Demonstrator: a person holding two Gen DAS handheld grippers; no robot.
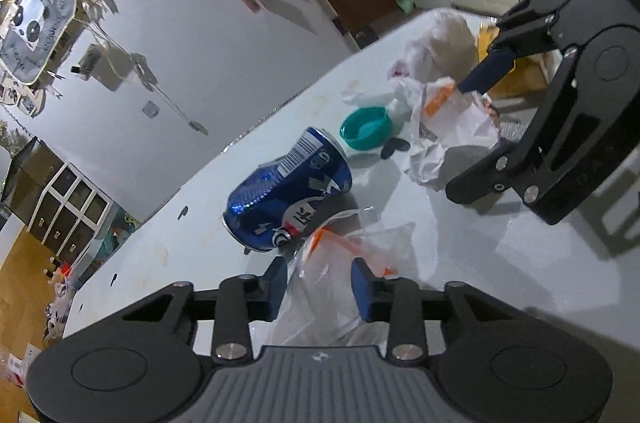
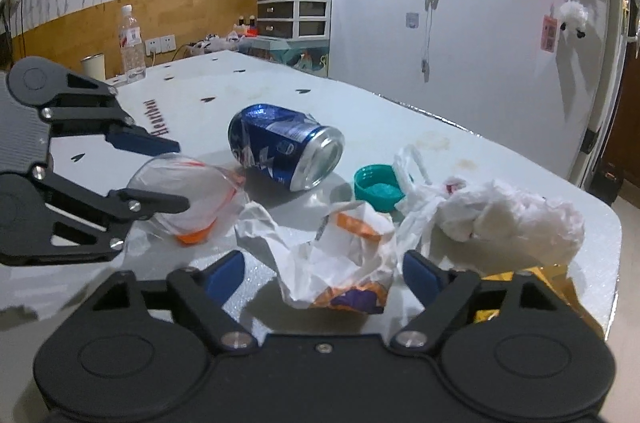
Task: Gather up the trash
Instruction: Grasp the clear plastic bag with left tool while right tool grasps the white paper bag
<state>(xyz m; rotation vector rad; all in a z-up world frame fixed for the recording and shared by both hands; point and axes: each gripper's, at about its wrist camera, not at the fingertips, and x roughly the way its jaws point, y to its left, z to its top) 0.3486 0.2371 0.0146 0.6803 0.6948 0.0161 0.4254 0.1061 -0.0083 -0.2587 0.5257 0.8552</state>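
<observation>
On the white counter I have the left gripper set around a clear plastic bag with orange trim; its blue pads flank the film, but the bag is see-through and I cannot tell whether they press it. My right gripper stands apart on either side of a crumpled white-and-orange paper wrapper, not touching it. Just beyond lie a dented blue can on its side and a teal cap. A bunched white plastic bag sits near the counter's corner, and a yellow packet is mostly hidden behind my right finger.
</observation>
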